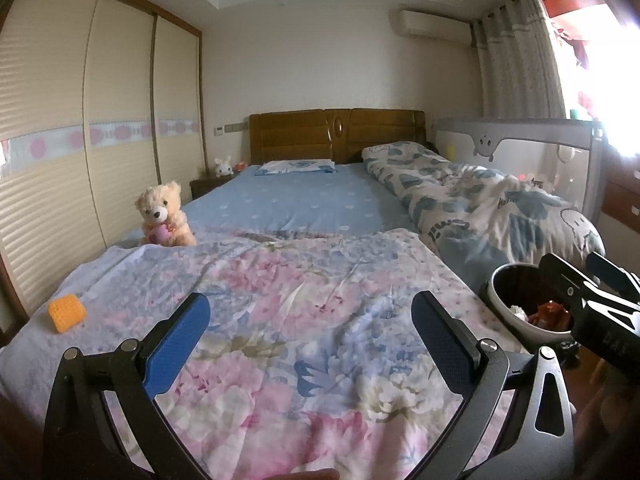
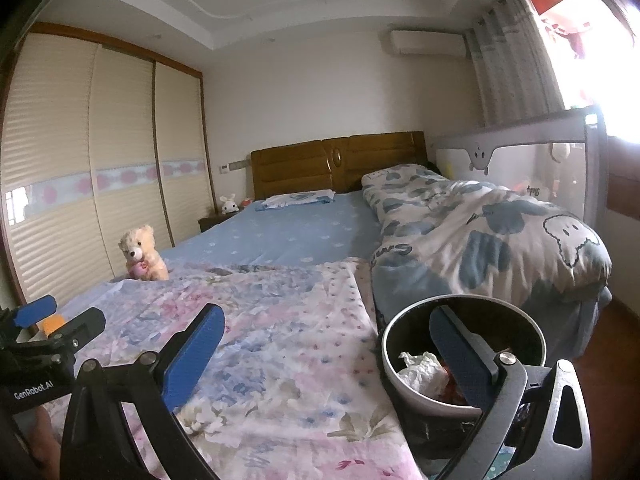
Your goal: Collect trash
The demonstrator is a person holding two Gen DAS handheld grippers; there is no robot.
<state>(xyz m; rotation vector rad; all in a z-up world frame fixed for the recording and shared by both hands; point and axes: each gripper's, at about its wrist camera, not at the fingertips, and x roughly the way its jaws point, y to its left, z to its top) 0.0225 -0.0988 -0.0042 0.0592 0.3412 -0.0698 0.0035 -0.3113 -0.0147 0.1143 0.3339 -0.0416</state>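
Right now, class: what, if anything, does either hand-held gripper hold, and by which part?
Nothing is held: the left hand-held gripper and right hand-held gripper are both open, empty.

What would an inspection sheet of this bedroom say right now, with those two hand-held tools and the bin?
Surface: floral pink-and-blue quilt, rumpled, spread over the bed.
Job's things: round white trash bin with dark interior beside the bed, holding crumpled white paper and something red.
Clutter: small orange knitted block on the quilt; cream teddy bear sitting further back.
Grippers: left tool open, empty; right tool open, empty, over the bin's edge.
Cables: nothing seen.
Surroundings: wooden headboard, sliding wardrobe, curtain, bright window.
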